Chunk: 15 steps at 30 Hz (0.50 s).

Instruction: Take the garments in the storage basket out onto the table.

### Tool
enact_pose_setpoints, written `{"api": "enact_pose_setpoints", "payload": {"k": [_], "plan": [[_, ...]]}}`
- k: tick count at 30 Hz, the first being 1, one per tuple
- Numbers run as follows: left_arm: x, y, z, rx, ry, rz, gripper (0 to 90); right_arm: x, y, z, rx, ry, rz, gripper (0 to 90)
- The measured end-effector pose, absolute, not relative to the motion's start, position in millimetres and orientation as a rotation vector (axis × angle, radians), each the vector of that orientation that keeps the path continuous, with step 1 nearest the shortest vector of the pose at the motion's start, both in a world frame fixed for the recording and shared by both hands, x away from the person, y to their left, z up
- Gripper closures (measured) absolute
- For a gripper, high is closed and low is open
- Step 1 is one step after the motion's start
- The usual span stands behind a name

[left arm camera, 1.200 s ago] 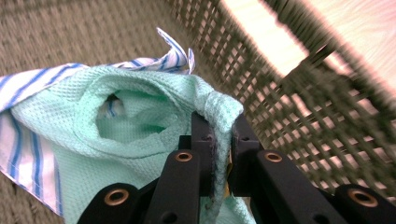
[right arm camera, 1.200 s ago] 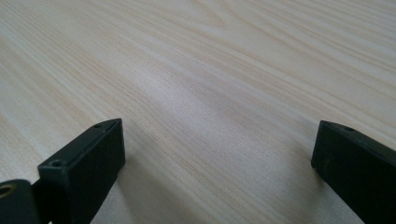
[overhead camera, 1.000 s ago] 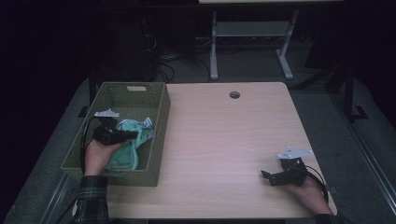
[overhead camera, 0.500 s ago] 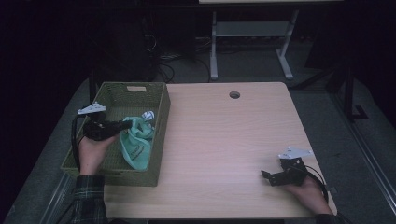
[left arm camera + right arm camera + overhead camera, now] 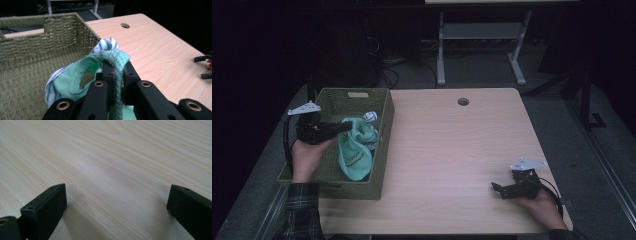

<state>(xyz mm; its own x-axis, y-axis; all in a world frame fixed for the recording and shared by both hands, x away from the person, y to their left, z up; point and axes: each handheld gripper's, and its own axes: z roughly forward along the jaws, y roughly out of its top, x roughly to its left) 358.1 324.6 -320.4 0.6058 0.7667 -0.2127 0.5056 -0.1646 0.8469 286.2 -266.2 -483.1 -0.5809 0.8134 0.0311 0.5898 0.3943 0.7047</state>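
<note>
At the near right edge of the pale wooden table (image 5: 452, 150), the right gripper (image 5: 504, 190) rests low on the bare top with its jaws wide apart and nothing between them, well apart from the work. Near left, the left gripper (image 5: 116, 75) has its jaws clamped on a fold of the mint-green waffle-knit cloth (image 5: 356, 150), which hangs long-axis downward from them over the olive woven basket (image 5: 384, 127). A blue-striped white cloth (image 5: 106, 45) seems to ride up with it, and the basket's right wall stands between the cloth and the open tabletop farther right.
</note>
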Motion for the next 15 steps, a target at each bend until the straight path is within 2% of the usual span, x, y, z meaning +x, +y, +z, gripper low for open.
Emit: {"api": "enact_pose_setpoints", "payload": {"k": [15], "plan": [[359, 315, -284, 1.792, 0.961, 0.332, 83.2, 286, -266, -483, 1.229, 2.339, 0.984, 2.3]]}}
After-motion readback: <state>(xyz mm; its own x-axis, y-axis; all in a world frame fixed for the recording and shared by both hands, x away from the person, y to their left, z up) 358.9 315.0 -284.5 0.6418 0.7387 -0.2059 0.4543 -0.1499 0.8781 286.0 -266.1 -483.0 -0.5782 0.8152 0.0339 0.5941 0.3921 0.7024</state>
